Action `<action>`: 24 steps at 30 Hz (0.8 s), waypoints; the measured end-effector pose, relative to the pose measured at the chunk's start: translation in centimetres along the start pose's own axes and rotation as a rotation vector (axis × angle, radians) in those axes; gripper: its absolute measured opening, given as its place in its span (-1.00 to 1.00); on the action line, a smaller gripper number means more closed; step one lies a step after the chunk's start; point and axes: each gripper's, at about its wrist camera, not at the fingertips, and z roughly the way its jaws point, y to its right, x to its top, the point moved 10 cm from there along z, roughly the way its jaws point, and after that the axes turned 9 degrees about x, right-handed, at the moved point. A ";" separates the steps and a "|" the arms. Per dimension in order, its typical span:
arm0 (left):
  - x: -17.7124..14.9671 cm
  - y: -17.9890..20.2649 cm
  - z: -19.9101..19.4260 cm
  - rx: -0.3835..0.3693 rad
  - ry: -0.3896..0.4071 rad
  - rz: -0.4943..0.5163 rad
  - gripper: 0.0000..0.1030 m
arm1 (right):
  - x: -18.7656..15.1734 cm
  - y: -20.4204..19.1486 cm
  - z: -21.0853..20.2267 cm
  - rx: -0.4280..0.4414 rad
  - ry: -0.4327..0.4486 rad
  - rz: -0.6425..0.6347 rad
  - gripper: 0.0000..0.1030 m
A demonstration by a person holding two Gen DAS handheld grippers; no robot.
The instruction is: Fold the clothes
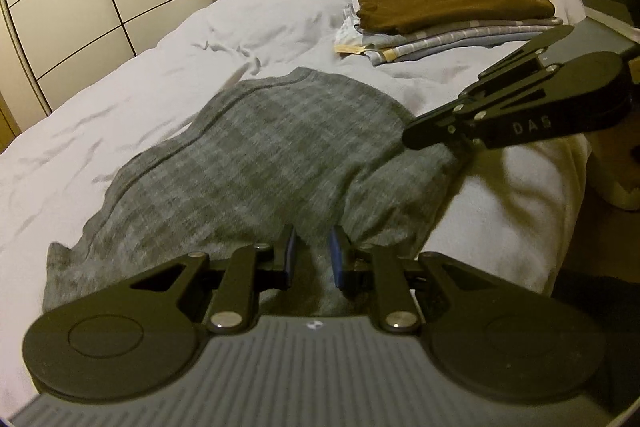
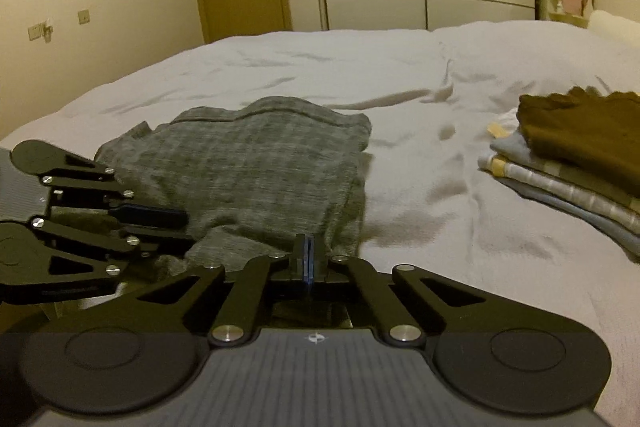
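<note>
Nearest, the right gripper (image 2: 309,259) has its jaws pressed together at the near edge of the grey knit garment (image 2: 256,163), apparently pinching a thin hem, while the left gripper (image 1: 311,254) sits beside it with jaws apart straddling a bunched fold, not yet closed. The garment lies part-folded on the bed (image 2: 400,87); it looks light, limp and stretchy, so I judge it will sag and slide unless taken at two hem corners. Beyond, a stack of folded clothes (image 1: 452,15) sits well apart.
</note>
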 end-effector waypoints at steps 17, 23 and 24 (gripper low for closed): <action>-0.8 -6.4 -5.7 0.084 0.040 -0.187 -0.73 | 2.1 -2.2 -1.8 -0.061 0.046 -0.119 -0.96; -0.3 -5.6 -1.5 0.087 0.028 -0.127 -0.73 | 3.8 -3.9 0.2 -0.014 0.070 -0.139 -0.94; -0.9 -5.6 -1.0 0.097 0.016 -0.107 -0.73 | 3.5 -3.9 0.9 -0.008 0.052 -0.147 -0.94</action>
